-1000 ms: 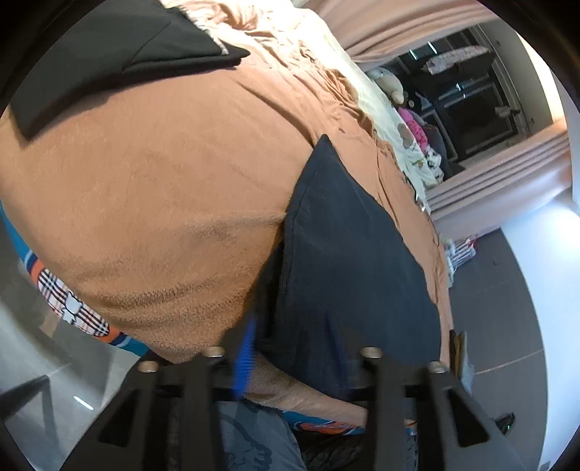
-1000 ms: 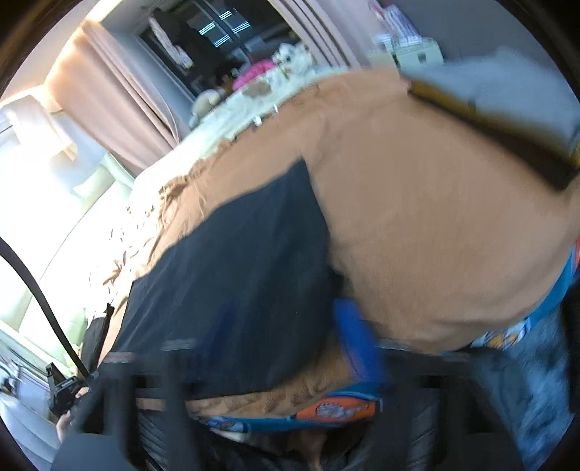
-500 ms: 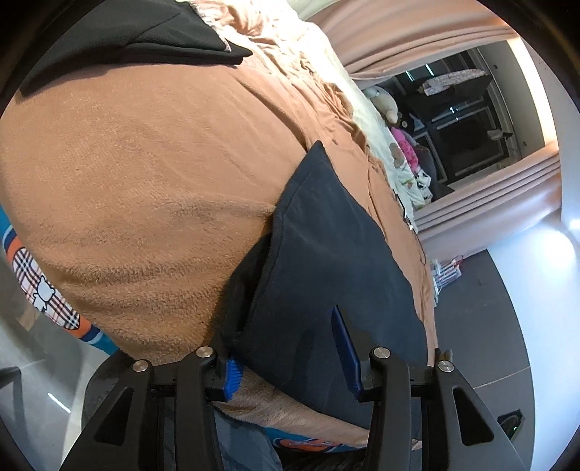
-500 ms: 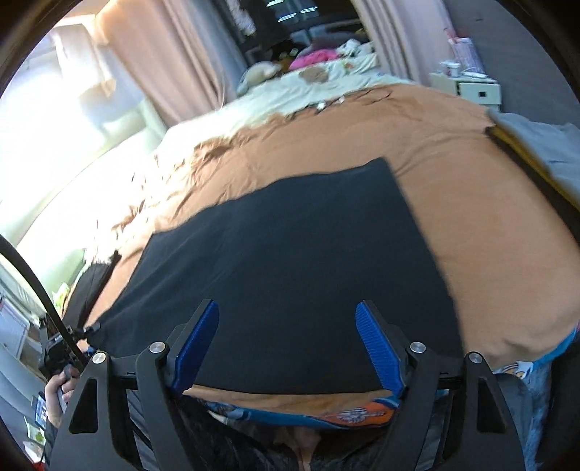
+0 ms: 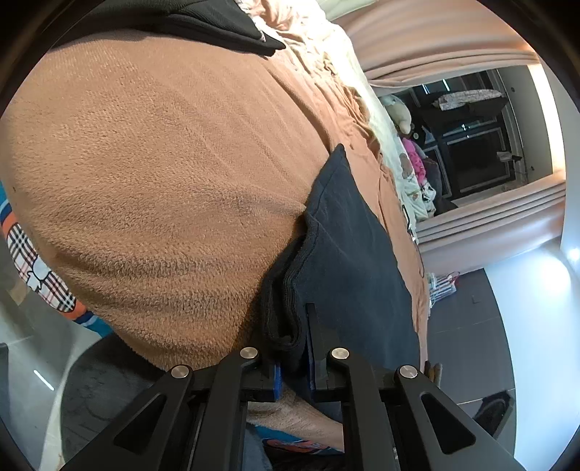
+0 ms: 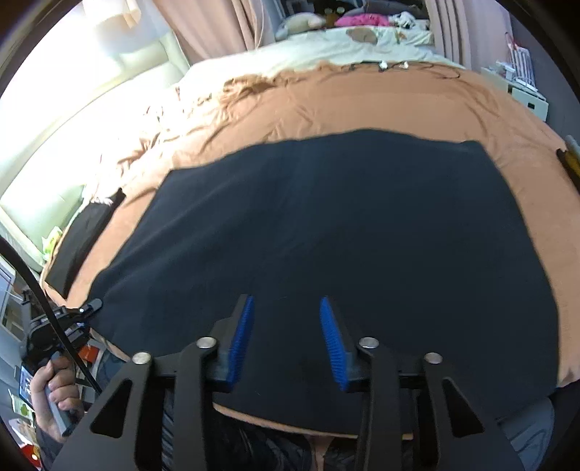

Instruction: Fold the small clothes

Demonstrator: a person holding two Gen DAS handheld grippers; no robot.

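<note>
A dark navy garment [image 6: 326, 224] lies spread flat on the orange-brown blanket [image 6: 362, 105] of a bed. In the left wrist view my left gripper [image 5: 293, 362] is shut on the garment's [image 5: 348, 261] thick near edge, which bunches up between the blue pads. The right gripper [image 6: 286, 302] hovers low over the near middle of the garment, open, with nothing between its blue pads [image 6: 241, 340]. At the far left of the right wrist view a hand [image 6: 50, 395] holds the left gripper [image 6: 61, 319] at the garment's left corner.
A folded black garment [image 5: 181, 18] lies farther along the blanket, seen also in the right wrist view as a black garment [image 6: 83, 239] at the left. Pale bedding with soft toys [image 6: 301, 21] fills the far end. A white cabinet [image 6: 522, 90] stands at the right.
The left gripper has shut on the garment's edge, which was loose between open fingers before. The right gripper has swung to face the garment squarely and its jaws have narrowed somewhat.
</note>
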